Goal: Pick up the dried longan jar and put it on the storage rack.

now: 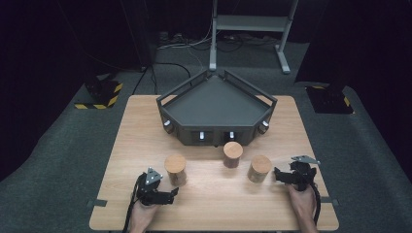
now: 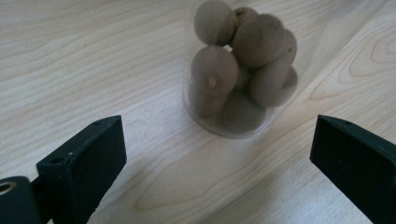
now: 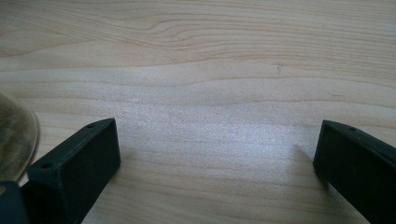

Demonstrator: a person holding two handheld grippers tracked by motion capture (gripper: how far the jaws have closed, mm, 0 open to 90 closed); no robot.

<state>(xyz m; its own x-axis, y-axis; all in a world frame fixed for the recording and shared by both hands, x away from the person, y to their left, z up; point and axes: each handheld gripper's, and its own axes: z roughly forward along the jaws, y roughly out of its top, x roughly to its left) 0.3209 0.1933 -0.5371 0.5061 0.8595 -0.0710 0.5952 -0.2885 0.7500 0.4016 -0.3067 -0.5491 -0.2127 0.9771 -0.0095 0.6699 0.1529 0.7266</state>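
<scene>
Three clear jars with round wooden lids stand in a row on the wooden table (image 1: 145, 126): a left jar (image 1: 175, 169), a middle jar (image 1: 232, 154) and a right jar (image 1: 259, 168). My left gripper (image 1: 170, 193) sits just in front of the left jar, open. In the left gripper view that jar (image 2: 233, 79), packed with brown balls, stands beyond the wide jaws of the gripper (image 2: 217, 140), untouched. My right gripper (image 1: 279, 175) is open just right of the right jar. Its own view shows the gripper (image 3: 215, 140) over bare wood, with the jar's edge (image 3: 14, 135) at the left.
A dark five-sided tray (image 1: 216, 104) with raised rails and small knobs stands at the back middle of the table. Beyond the table are a metal stand (image 1: 250, 29), floor cables and hazard-striped bases. A hand holds each gripper at the near table edge.
</scene>
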